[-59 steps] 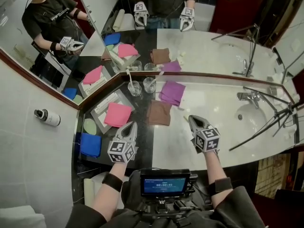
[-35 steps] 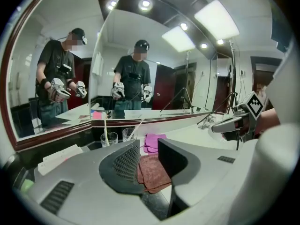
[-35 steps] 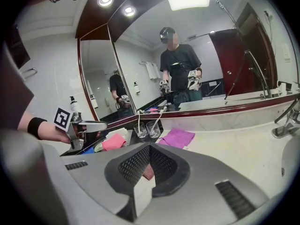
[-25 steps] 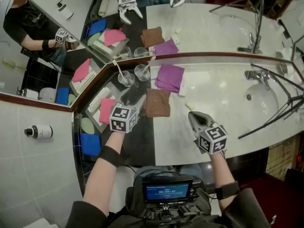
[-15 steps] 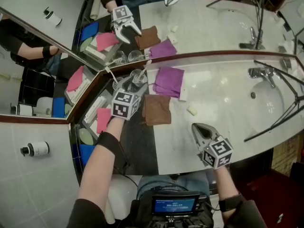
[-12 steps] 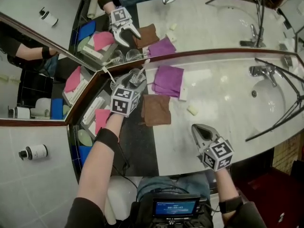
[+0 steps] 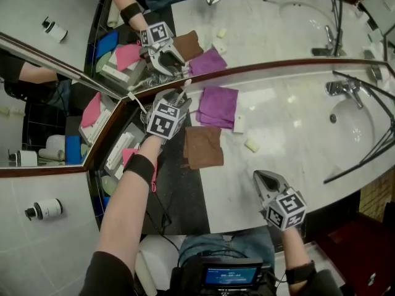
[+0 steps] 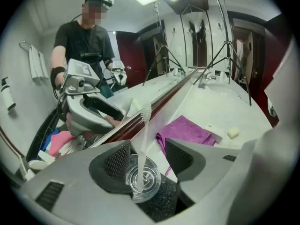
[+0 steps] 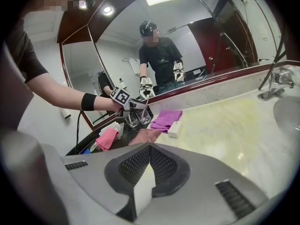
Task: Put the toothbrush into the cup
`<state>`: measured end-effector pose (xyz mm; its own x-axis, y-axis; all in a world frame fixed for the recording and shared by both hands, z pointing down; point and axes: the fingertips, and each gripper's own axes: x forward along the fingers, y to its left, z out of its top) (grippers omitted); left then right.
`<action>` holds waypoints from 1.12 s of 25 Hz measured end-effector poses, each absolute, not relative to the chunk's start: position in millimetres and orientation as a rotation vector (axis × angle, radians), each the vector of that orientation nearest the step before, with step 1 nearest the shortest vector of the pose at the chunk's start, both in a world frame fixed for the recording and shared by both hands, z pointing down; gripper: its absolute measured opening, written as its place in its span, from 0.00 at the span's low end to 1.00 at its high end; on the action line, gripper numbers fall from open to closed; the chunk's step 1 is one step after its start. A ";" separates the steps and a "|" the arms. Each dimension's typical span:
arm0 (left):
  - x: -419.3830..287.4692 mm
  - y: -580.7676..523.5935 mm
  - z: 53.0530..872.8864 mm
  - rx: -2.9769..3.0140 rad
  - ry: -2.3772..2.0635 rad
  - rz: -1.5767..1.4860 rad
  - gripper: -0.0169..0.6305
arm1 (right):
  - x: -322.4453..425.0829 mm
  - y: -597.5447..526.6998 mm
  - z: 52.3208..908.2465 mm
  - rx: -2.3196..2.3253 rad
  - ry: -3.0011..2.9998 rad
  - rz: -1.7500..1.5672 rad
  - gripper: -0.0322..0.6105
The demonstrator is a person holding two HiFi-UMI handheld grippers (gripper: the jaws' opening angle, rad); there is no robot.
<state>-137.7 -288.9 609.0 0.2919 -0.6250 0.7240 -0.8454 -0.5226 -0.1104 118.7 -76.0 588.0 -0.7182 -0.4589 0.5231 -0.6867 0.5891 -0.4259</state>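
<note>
1. The left gripper point(image 8: 147, 145) is open; its jaws stand on both sides of the cup point(image 8: 143, 185), not pressing it;
2. the toothbrush point(image 8: 142, 134) stands tilted in this cup;
3. the right gripper point(image 9: 149, 150) is closed and empty, above the counter point(image 9: 225, 121).

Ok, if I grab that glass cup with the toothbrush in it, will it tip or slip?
Probably slippery and fragile: the cup is smooth clear glass. It may tip, since the toothbrush leans tall above its rim.
</note>
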 end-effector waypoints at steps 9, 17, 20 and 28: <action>-145.9 -296.9 613.8 2.202 -1.390 1.098 0.08 | 129.3 -79.5 588.5 0.967 -2.468 0.910 0.08; -145.4 -294.8 600.4 2.220 -1.417 1.119 0.06 | 134.2 -79.9 584.9 0.974 -2.471 0.924 0.08; -141.9 -293.7 591.9 2.233 -1.429 1.132 0.06 | 135.4 -79.1 582.2 0.972 -2.477 0.926 0.08; -128.4 -278.4 551.3 2.259 -1.459 1.133 0.06 | 132.9 -77.0 558.8 0.947 -2.514 0.891 0.08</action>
